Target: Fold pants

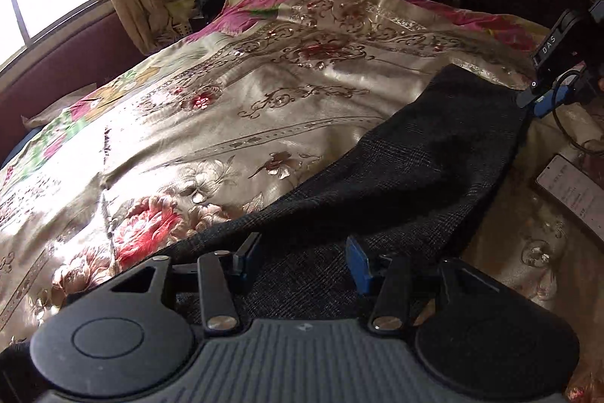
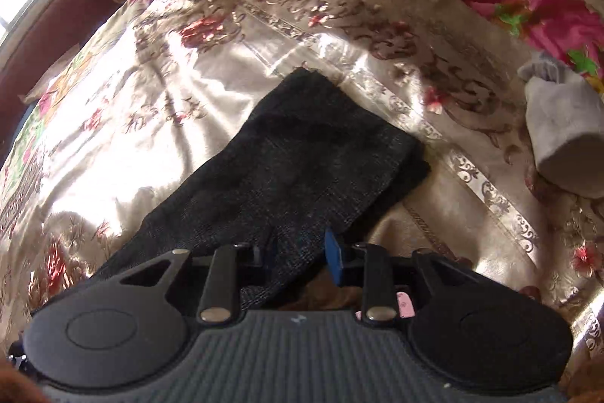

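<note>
A bed with a floral quilt (image 1: 264, 93) carries dark pants (image 1: 415, 169); right of the pants lies a phone (image 1: 570, 191).

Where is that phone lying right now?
The phone shows only in the left wrist view, at the right edge, lying screen-up on the floral bedspread just right of the dark pants, below the right gripper.
</note>
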Demonstrator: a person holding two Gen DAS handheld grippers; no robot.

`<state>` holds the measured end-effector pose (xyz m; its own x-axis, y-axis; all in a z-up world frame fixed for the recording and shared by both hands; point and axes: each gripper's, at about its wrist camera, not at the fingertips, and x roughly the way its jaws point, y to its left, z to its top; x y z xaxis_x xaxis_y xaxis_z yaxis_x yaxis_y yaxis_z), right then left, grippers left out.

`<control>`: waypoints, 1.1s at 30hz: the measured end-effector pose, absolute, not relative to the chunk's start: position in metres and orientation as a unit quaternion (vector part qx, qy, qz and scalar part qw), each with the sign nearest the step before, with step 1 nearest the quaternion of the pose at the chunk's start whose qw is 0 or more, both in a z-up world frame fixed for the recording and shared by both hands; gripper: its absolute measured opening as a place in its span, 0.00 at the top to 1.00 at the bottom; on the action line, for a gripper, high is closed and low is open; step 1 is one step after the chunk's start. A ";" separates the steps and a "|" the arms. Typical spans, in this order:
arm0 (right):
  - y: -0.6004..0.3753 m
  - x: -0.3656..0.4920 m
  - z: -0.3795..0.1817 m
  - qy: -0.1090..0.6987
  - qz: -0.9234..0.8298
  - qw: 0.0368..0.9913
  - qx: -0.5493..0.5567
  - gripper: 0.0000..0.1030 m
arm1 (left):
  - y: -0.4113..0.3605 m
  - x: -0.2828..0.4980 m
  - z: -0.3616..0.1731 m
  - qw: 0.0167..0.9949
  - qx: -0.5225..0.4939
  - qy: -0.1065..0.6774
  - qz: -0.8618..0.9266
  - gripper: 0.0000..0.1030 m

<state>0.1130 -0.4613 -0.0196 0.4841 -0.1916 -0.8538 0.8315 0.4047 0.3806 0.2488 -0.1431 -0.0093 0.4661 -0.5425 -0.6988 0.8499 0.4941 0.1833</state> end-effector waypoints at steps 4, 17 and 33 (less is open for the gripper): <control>-0.488 0.095 -0.041 0.339 -0.346 0.728 0.485 0.68 | -0.180 0.243 -0.017 0.806 0.270 0.300 -0.433 0.39; -0.507 0.071 -0.071 0.287 -0.319 0.695 0.576 0.66 | -0.266 0.191 -0.033 0.754 0.289 0.271 -0.523 0.39; -0.507 0.084 -0.066 0.241 -0.282 0.729 0.576 0.95 | -0.282 0.196 -0.054 0.747 0.263 0.307 -0.529 0.39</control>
<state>0.0844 -0.5067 -0.0663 0.7249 -0.1337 -0.6758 0.6884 0.1781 0.7031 0.1955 -0.2819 -0.0544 0.2527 -0.6286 -0.7356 0.9506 0.3028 0.0678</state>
